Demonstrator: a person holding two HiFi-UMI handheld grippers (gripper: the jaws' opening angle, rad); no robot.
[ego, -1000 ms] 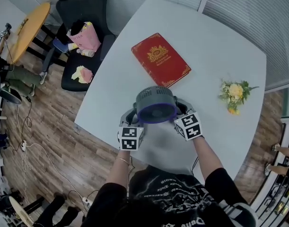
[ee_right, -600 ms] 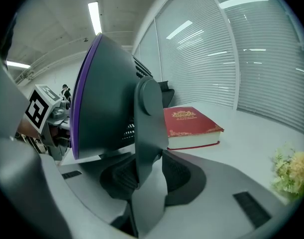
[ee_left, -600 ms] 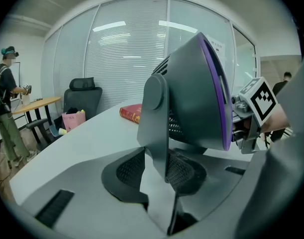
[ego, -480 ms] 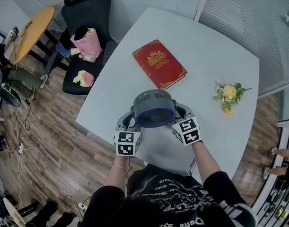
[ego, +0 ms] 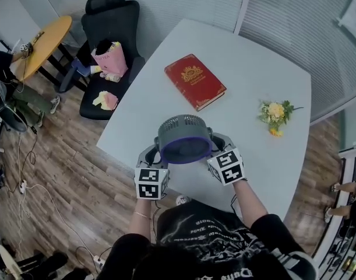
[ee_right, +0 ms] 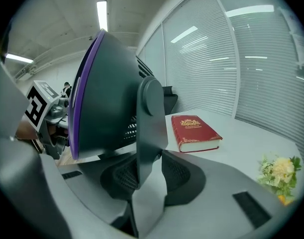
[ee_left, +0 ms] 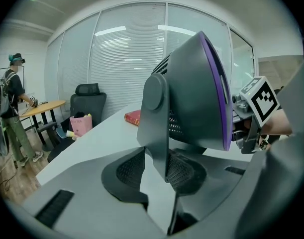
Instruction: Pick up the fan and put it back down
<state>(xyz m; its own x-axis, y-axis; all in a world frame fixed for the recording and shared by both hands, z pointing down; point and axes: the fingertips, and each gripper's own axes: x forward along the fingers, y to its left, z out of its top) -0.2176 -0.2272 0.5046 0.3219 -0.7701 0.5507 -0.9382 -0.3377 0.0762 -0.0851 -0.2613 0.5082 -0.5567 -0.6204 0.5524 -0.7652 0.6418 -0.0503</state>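
A dark grey fan (ego: 184, 139) with a purple front ring hangs in the air above the near part of the white table (ego: 253, 98), its face turned up toward me. My left gripper (ego: 156, 153) is shut on the fan's left side bracket. My right gripper (ego: 219, 142) is shut on the right one. In the left gripper view the bracket arm (ee_left: 156, 133) stands clamped between the ribbed pads (ee_left: 129, 171). The right gripper view shows the other arm (ee_right: 149, 133) pinched the same way, the fan head (ee_right: 112, 103) to its left.
A red book (ego: 195, 81) lies on the table's far half, and a small yellow flower bunch (ego: 275, 112) lies to the right. A black chair (ego: 110, 45) with a pink bag (ego: 109, 60) stands beyond the left edge, near a round wooden table (ego: 43, 42) and a person (ee_left: 10, 113).
Both grippers have risen with the fan between them. It now looms larger and sits closer to me in the head view, and the table looks farther below.
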